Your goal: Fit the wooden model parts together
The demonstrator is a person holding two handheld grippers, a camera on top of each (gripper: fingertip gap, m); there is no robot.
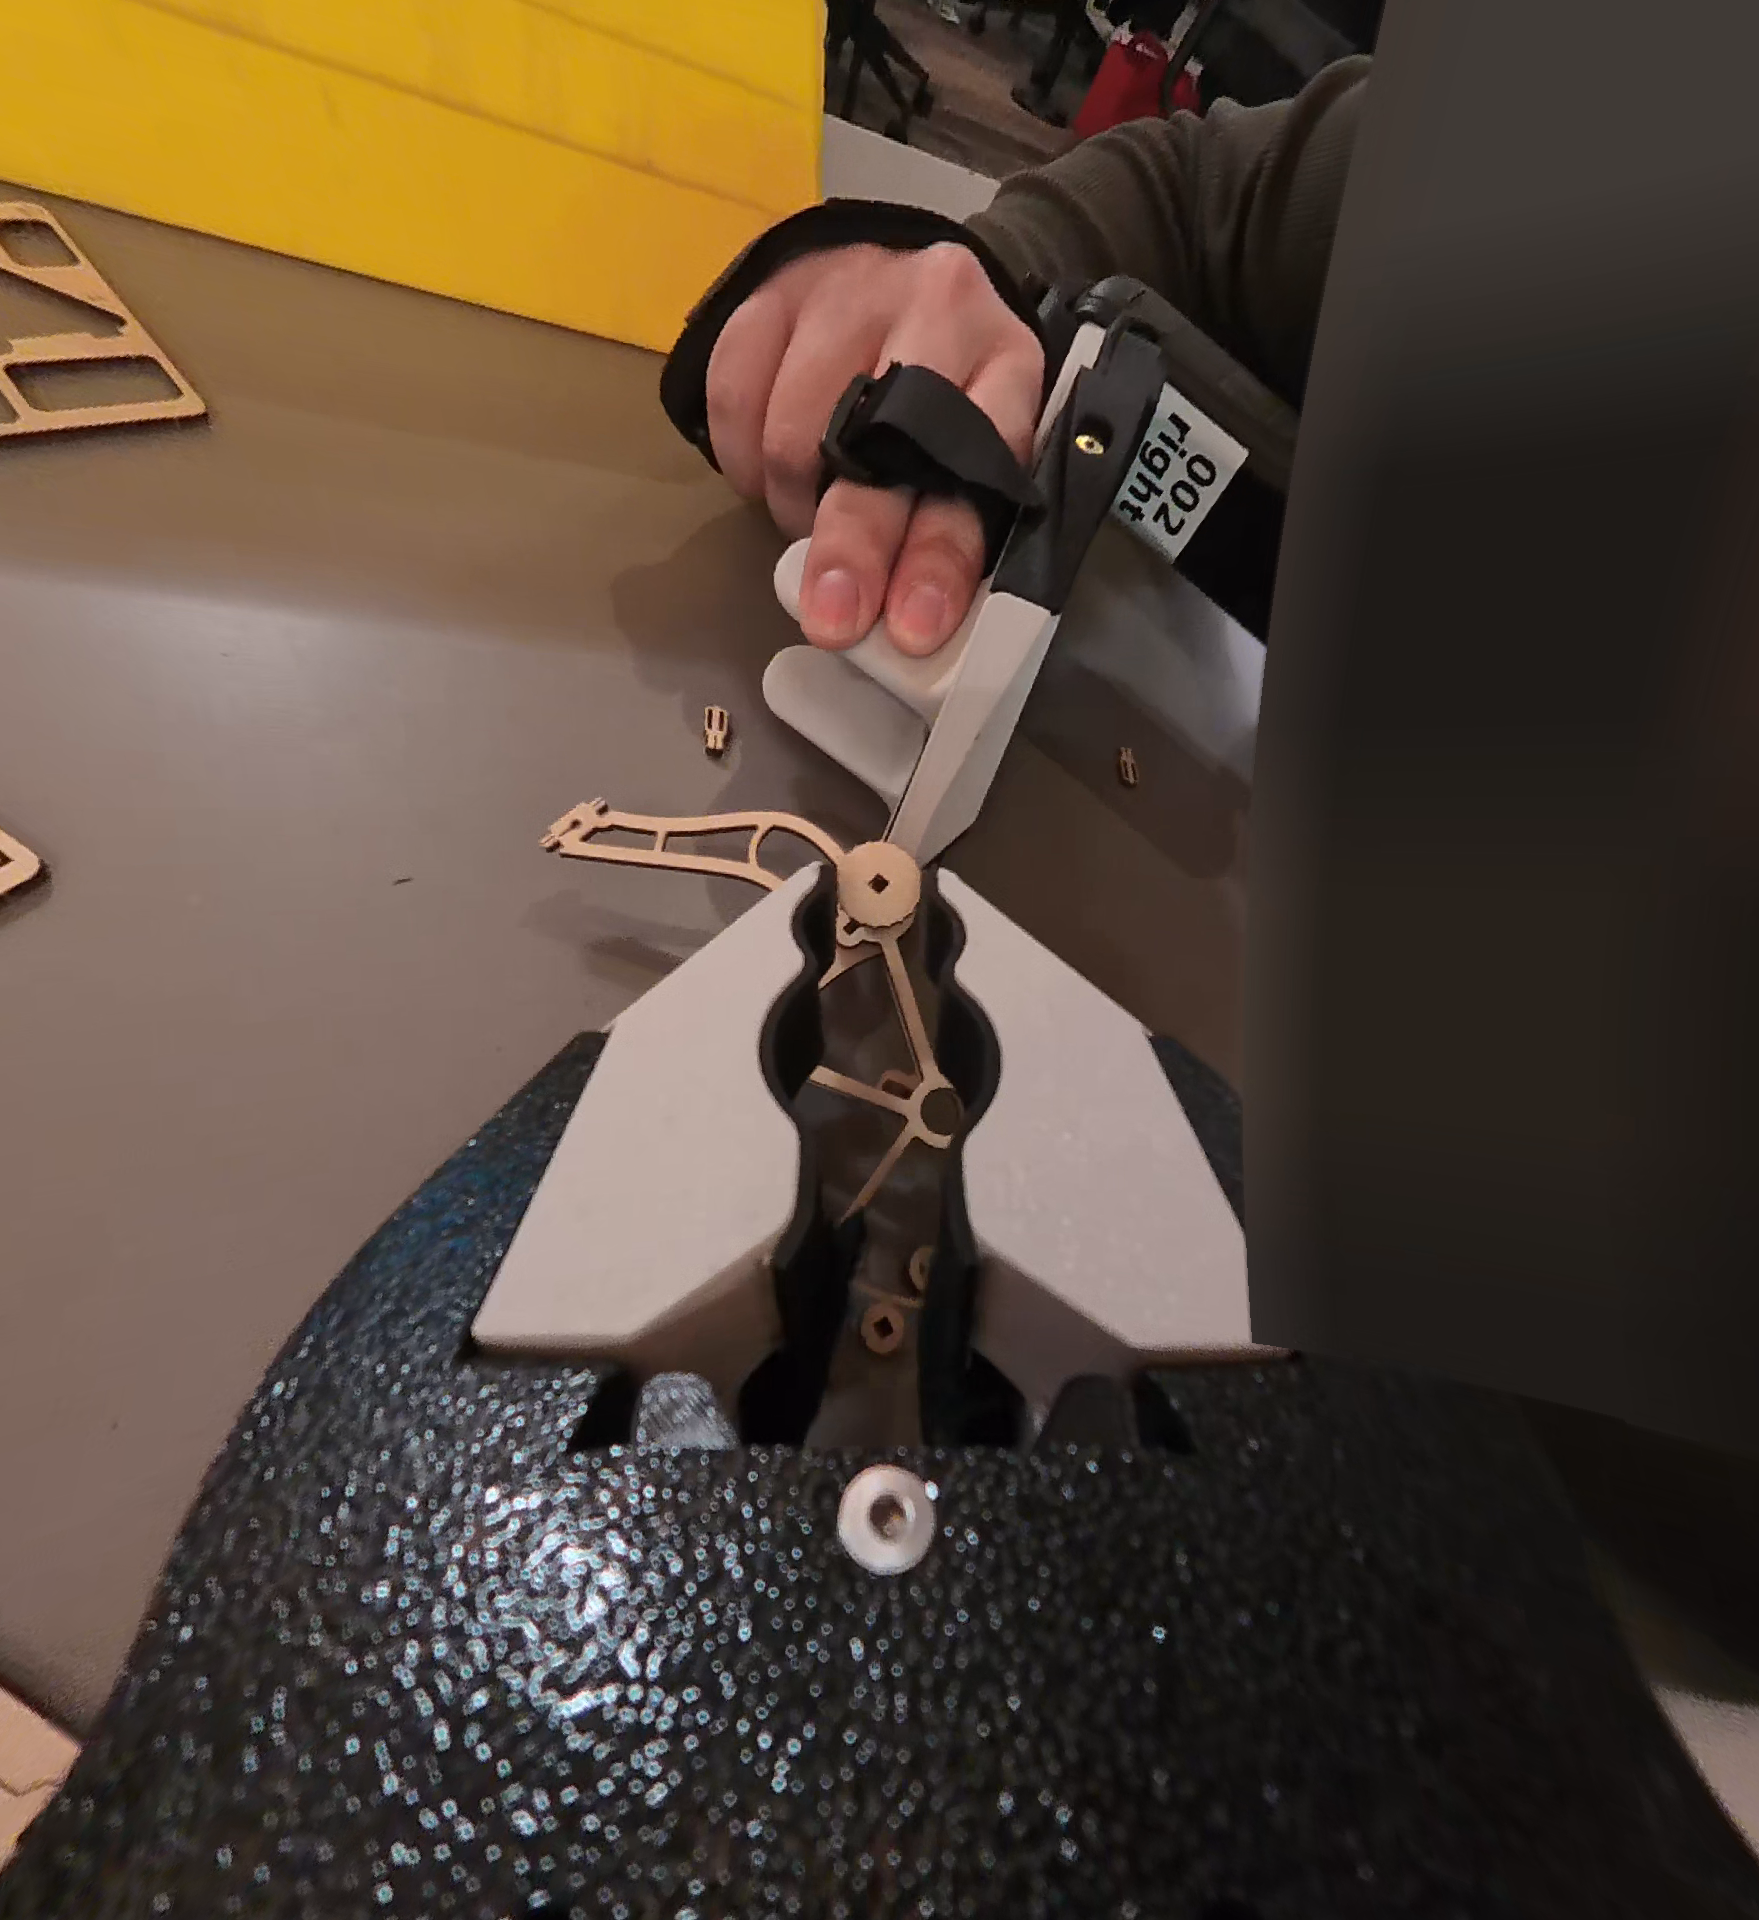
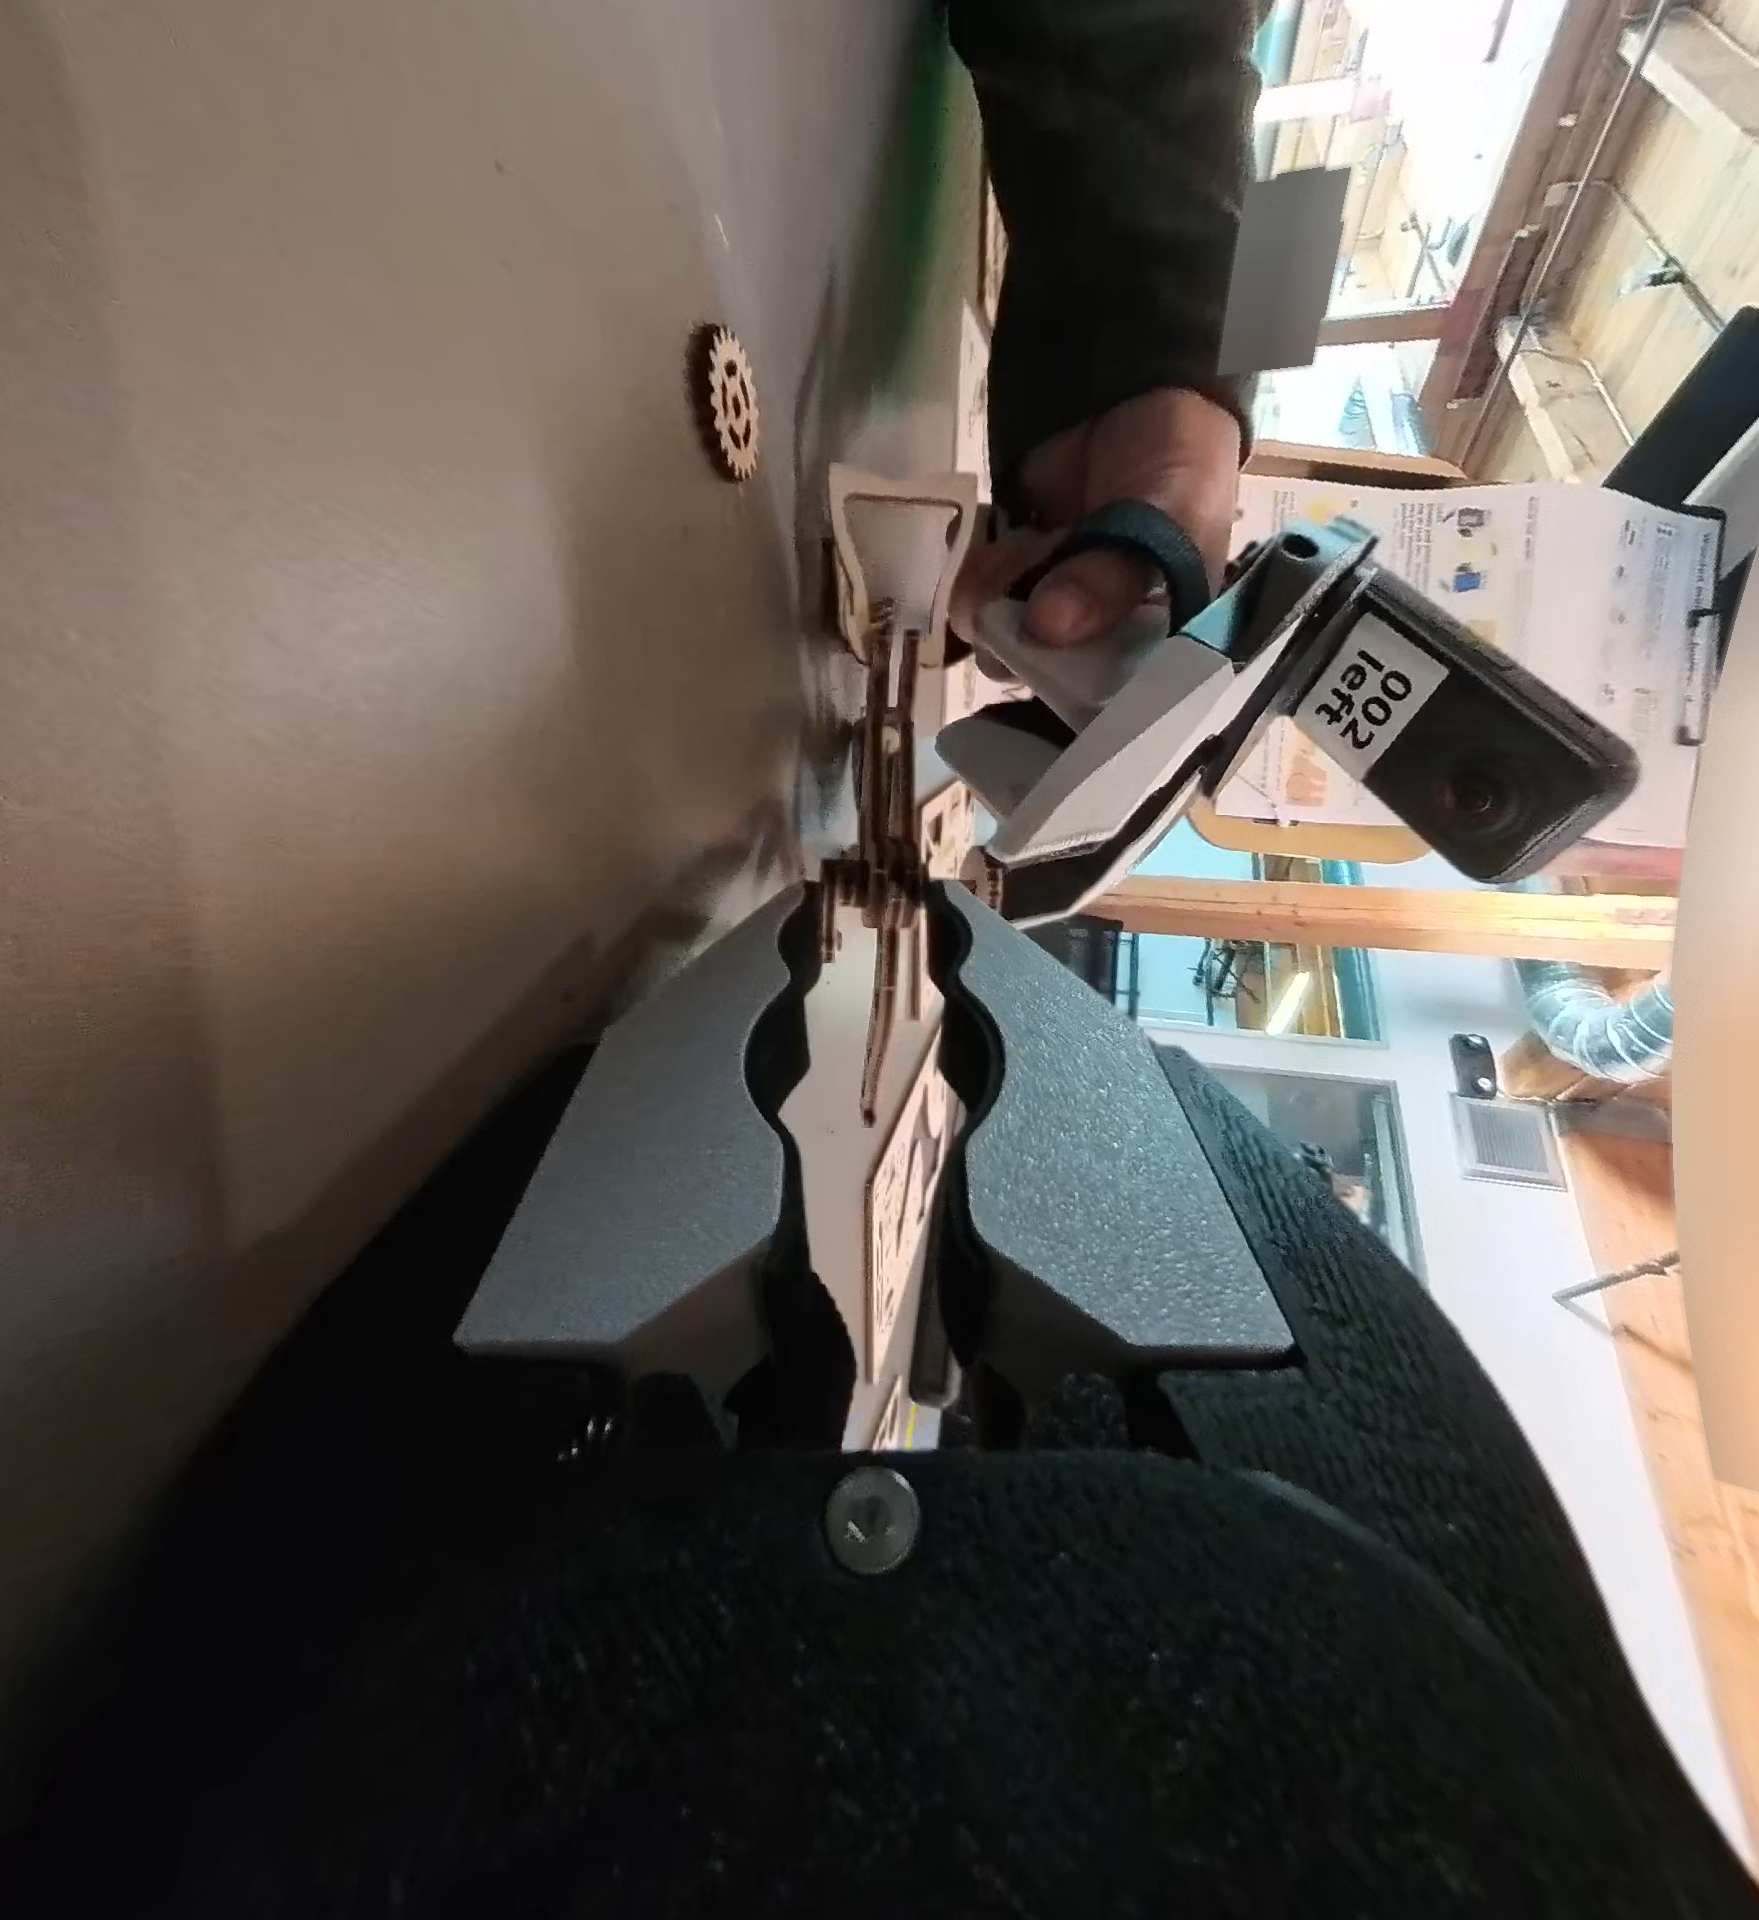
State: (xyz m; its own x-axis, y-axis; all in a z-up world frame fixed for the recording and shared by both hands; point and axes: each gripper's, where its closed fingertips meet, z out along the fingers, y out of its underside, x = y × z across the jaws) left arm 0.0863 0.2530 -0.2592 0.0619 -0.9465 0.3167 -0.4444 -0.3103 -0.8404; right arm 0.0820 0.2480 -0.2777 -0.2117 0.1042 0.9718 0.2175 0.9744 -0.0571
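Observation:
A flat wooden assembly, a round disc with thin spokes, stands between my left gripper's nearly closed jaws, and the gripper is shut on it. My right gripper comes down from above and its narrow white fingers meet the disc's top edge. In the right wrist view the same assembly shows edge-on as stacked layers between the right gripper's tips, which are shut on it. The left gripper reaches it from the upper right.
A curved wooden arm and two tiny pieces lie on the brown table. Punched-out wooden sheets lie at the left, with a yellow box behind. A wooden gear and a frame piece lie on the table.

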